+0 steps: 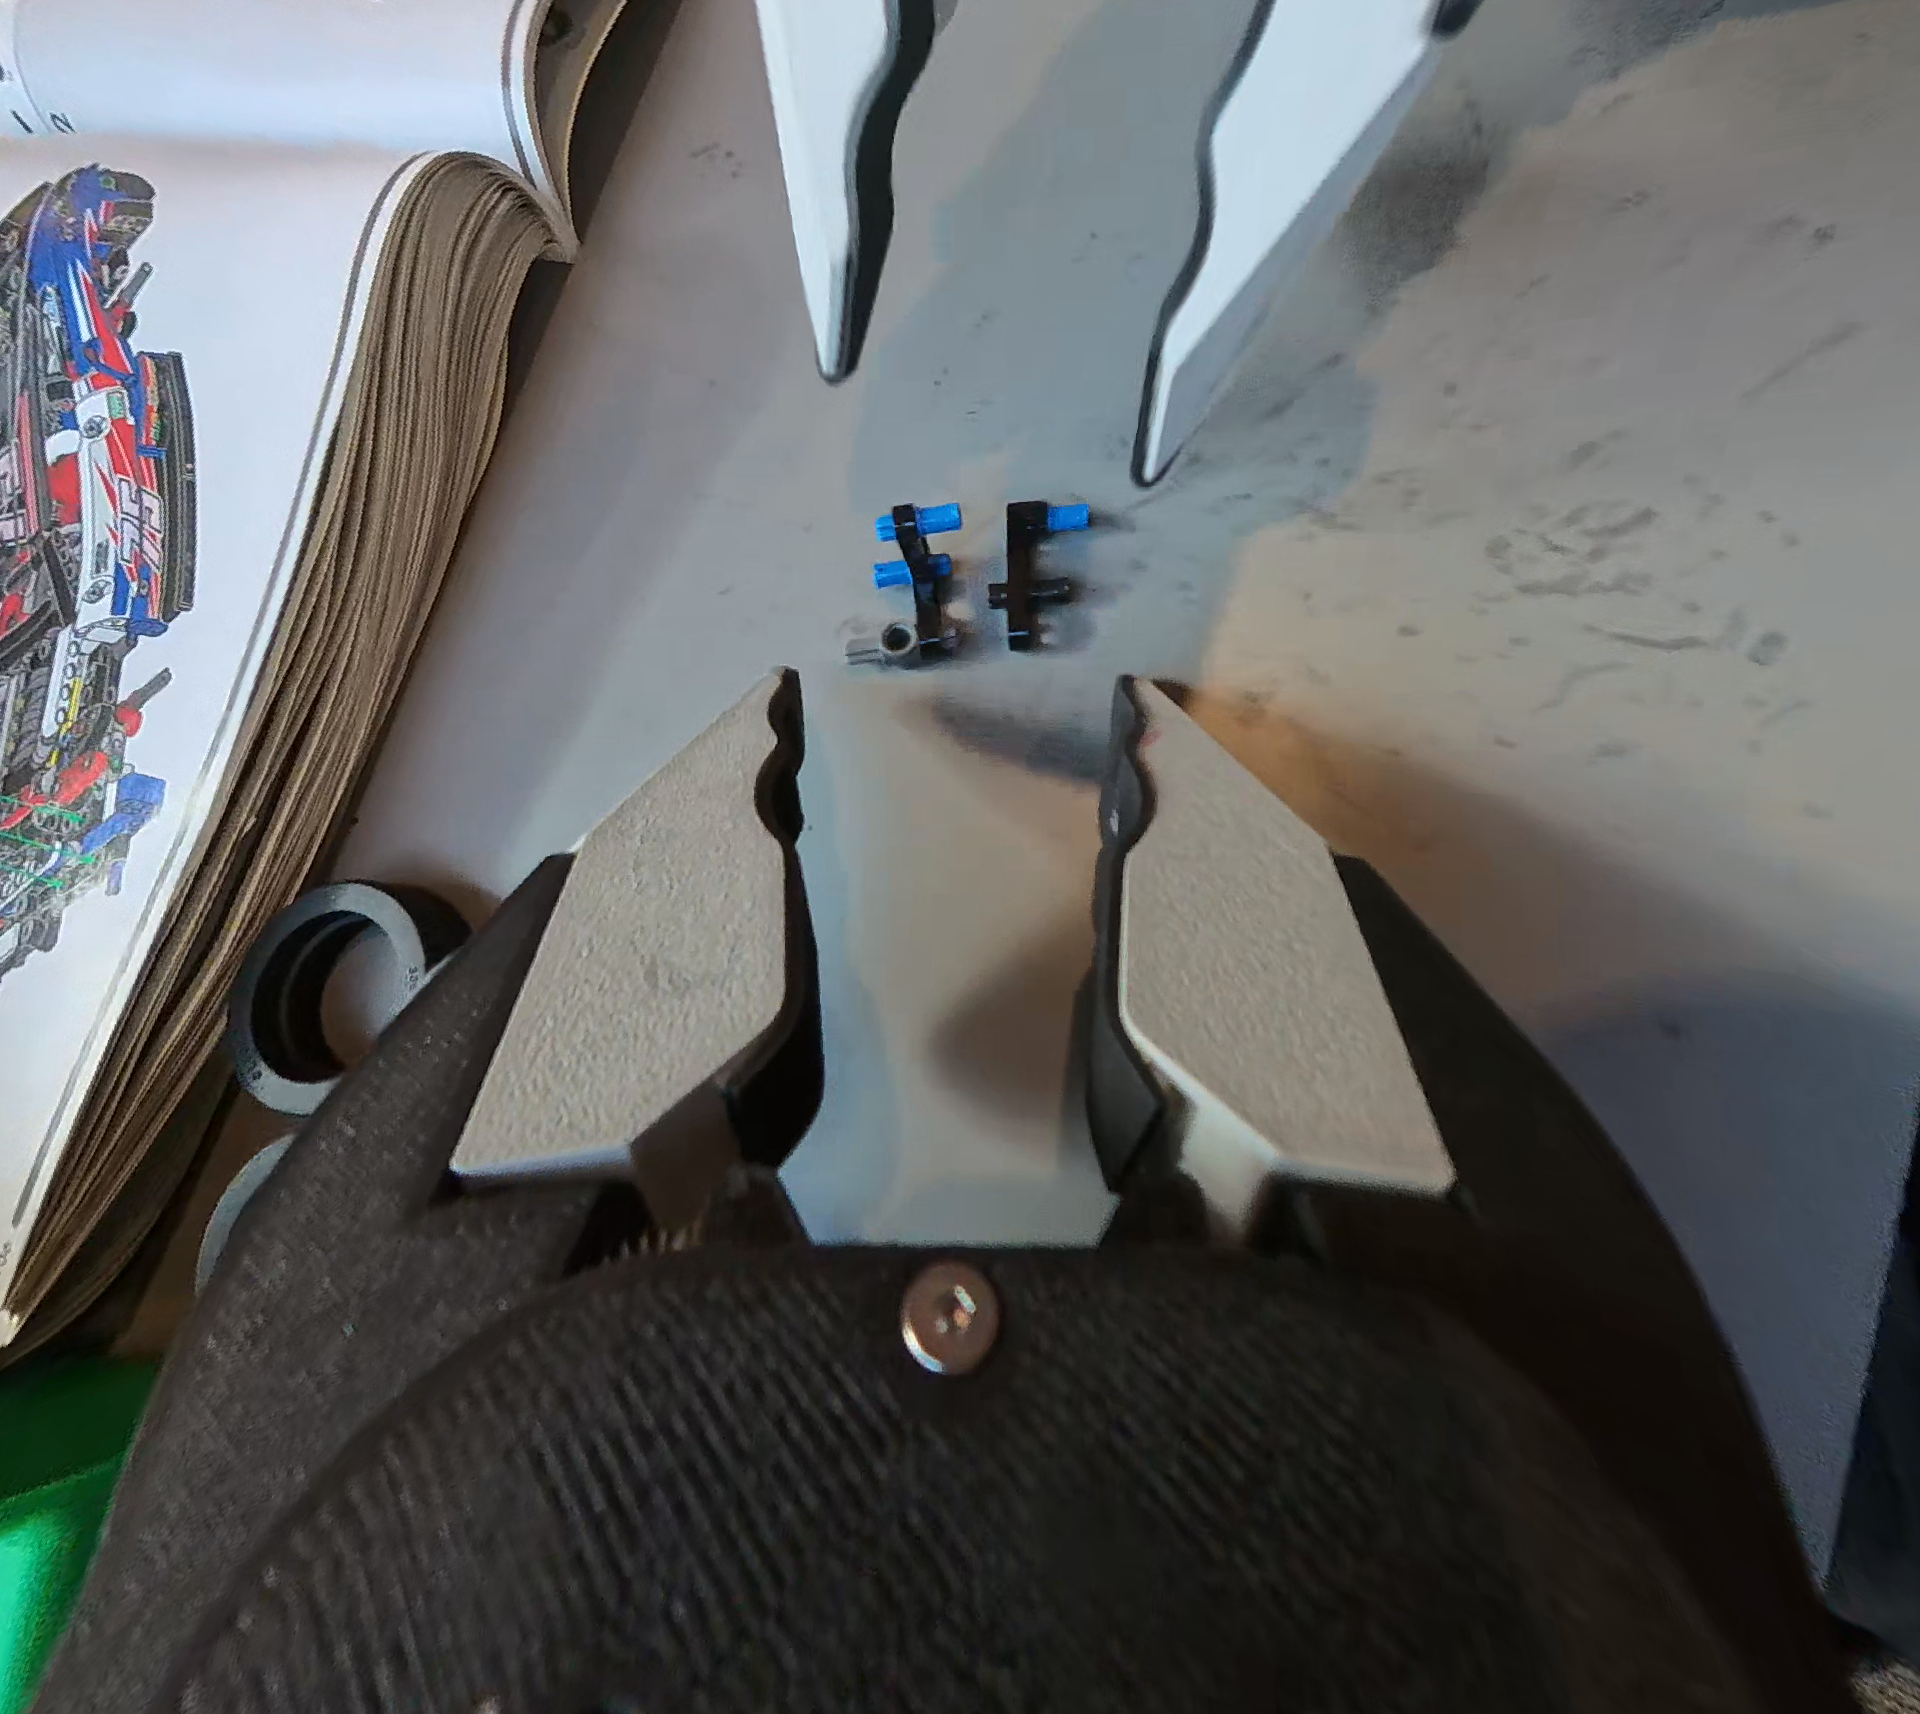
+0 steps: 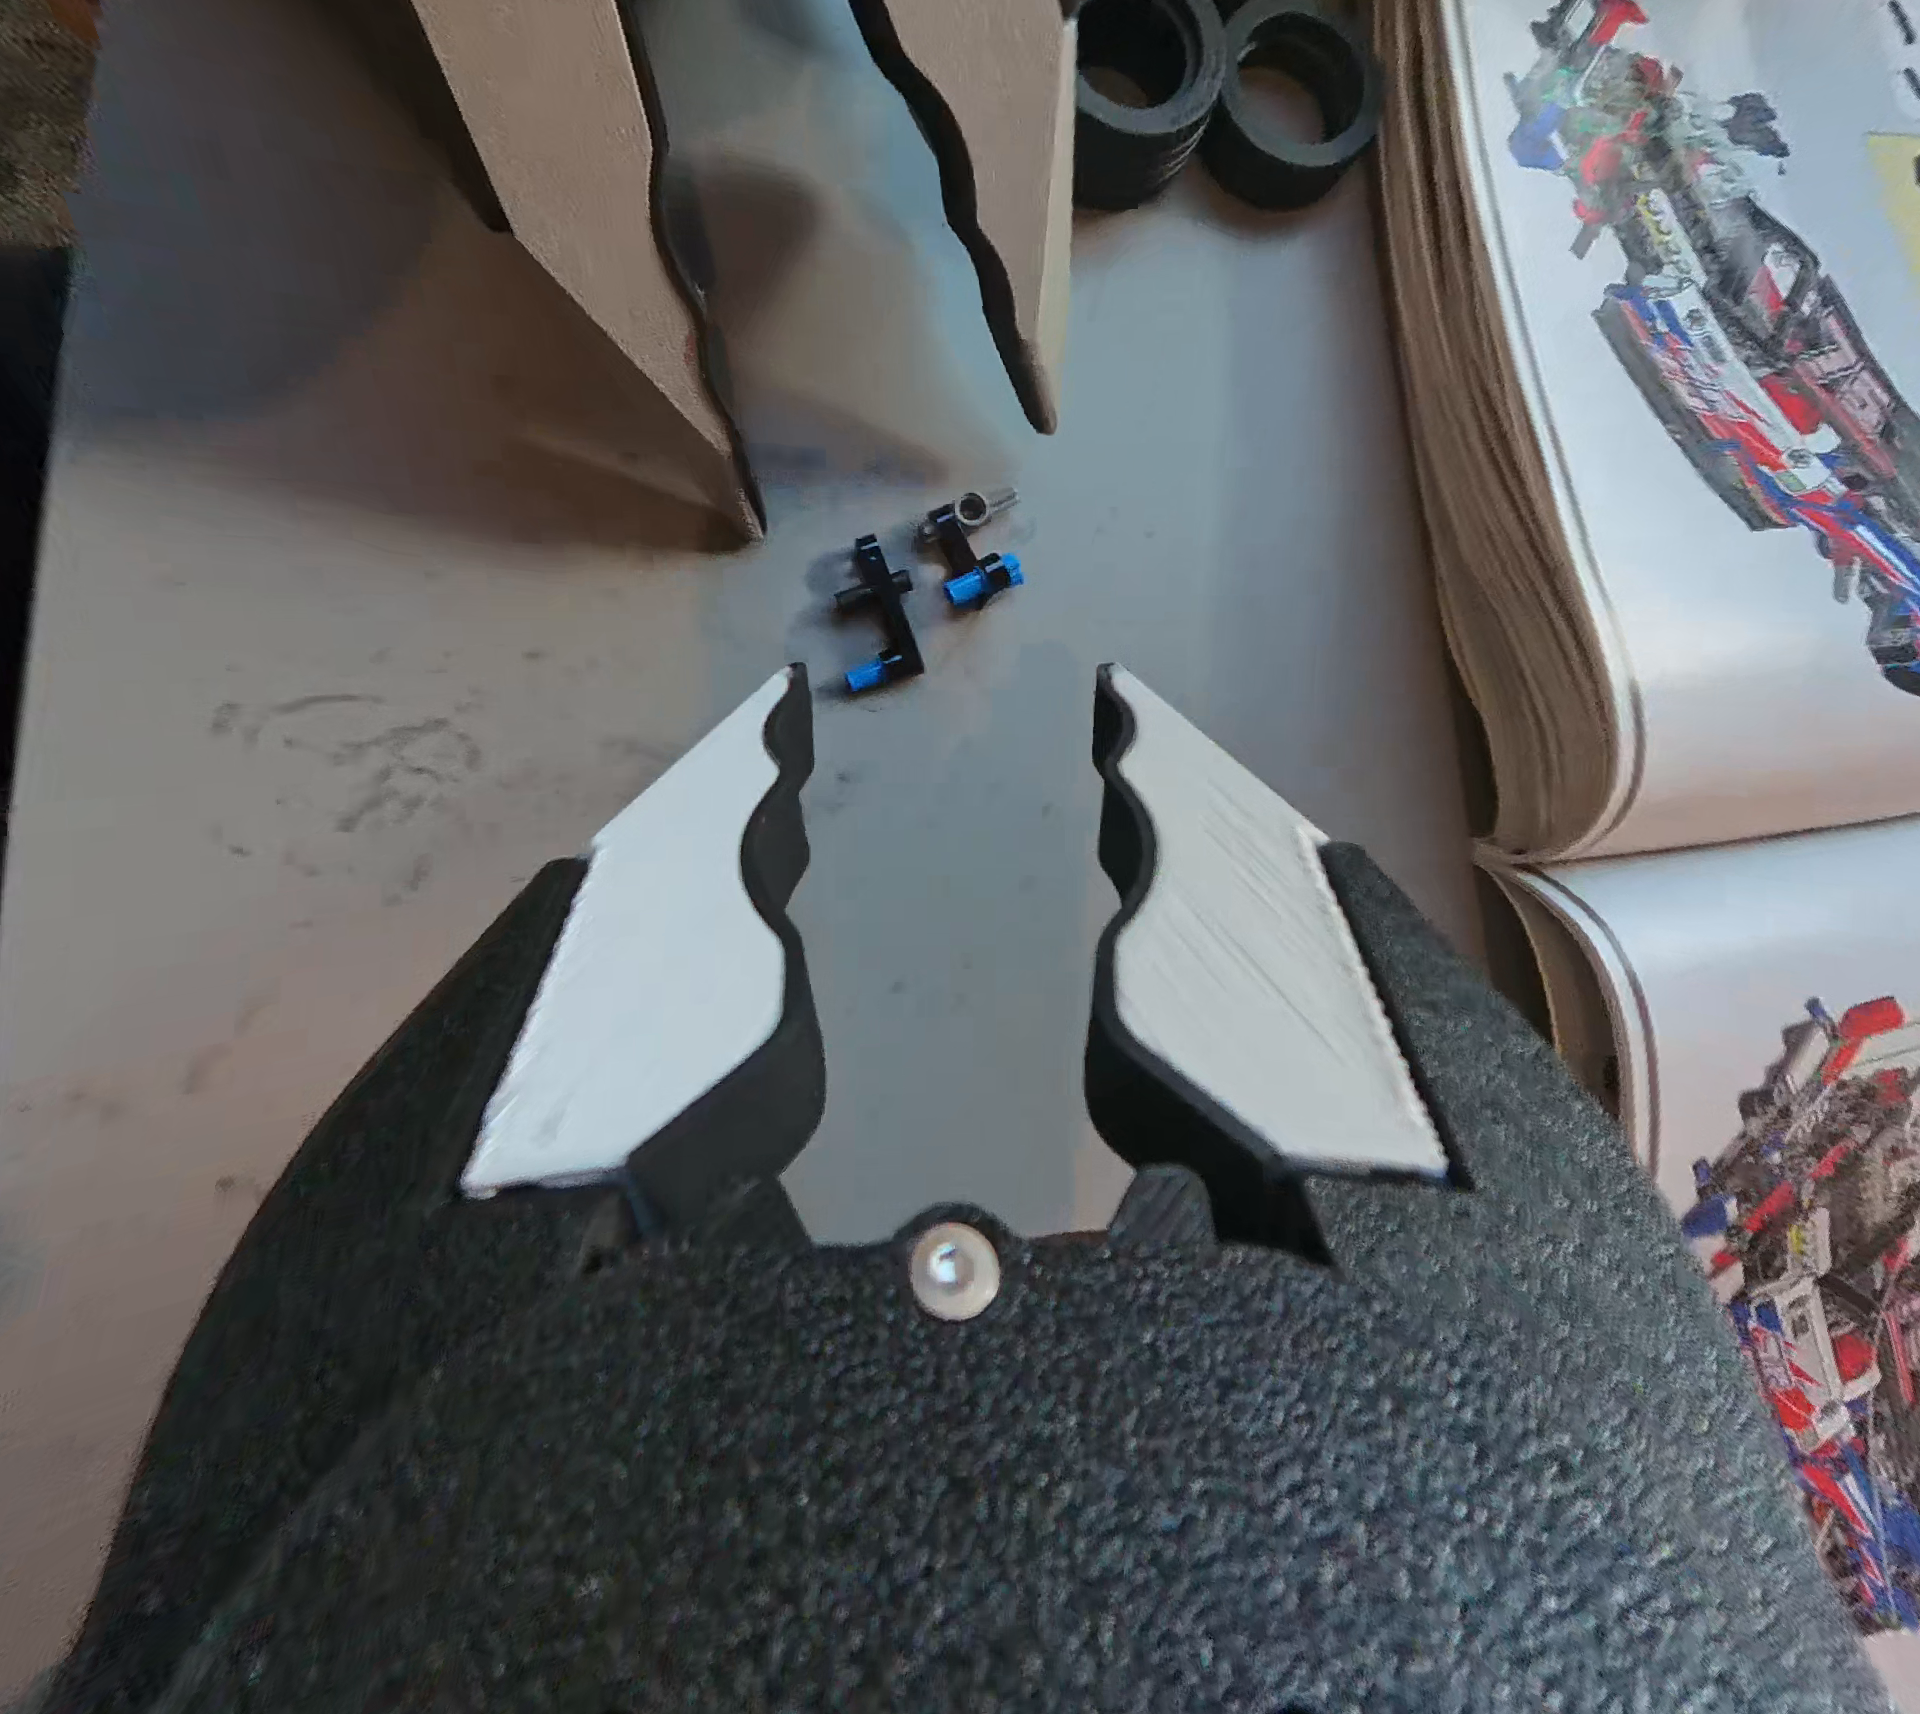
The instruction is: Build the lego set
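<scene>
Lying between both claws, seemingly: pieces [image 1: 971, 578].

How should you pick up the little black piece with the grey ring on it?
Grip the black piece across its thin black bar, between the blue pins and the grey ring. Come from above: it lies flat on the table, pins sticking sideways.

Landmark: two small black lego assemblies [image 1: 971, 578] [image 2: 914, 594] on the grey table [image 1: 1455, 625] [image 2: 312, 625]. Left gripper [image 1: 956, 688] and right gripper [image 2: 951, 677] face each other across them, both jaws spread, blocking both ends. Open instruction book [image 1: 260, 521] [image 2: 1662, 417] and black tyres [image 1: 322, 989] [image 2: 1216, 64] wall off one side. Opposite side: bare table, free approach.
</scene>
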Tool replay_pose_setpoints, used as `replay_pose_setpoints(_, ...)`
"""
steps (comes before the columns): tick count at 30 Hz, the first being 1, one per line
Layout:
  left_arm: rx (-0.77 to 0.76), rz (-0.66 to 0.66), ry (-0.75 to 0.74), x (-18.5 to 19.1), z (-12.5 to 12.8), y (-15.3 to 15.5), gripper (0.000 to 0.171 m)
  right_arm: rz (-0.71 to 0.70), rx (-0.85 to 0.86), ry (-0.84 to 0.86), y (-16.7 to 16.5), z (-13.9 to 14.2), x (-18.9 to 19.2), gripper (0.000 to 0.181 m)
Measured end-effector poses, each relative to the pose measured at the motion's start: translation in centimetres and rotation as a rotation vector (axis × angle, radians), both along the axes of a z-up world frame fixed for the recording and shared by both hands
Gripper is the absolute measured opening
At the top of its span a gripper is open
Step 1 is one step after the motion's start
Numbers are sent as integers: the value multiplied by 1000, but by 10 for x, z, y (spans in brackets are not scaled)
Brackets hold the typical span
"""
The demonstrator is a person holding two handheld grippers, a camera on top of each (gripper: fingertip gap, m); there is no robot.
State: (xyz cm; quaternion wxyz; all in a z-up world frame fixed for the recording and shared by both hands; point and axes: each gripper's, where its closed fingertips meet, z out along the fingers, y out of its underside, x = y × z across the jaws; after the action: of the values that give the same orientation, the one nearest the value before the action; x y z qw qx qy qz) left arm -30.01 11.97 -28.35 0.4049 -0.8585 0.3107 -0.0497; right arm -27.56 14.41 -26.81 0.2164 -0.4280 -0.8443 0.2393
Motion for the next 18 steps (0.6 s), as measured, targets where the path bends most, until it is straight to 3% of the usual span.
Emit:
replay_pose_setpoints(5, -39, -40, -36, 2, -2, 2, 53, 55, 40, -46, 1, -15, -7, 52)
replay_pose_setpoints(13, -130, -75, -121, 2, -5, 3, 49, 140, 89, -80, -2, -16, -15, 47)
replay_pose_setpoints(18, -102, -71, -94, 2, -4, 4, 46, 150, 127, -76, -4, -10, -16, 47)
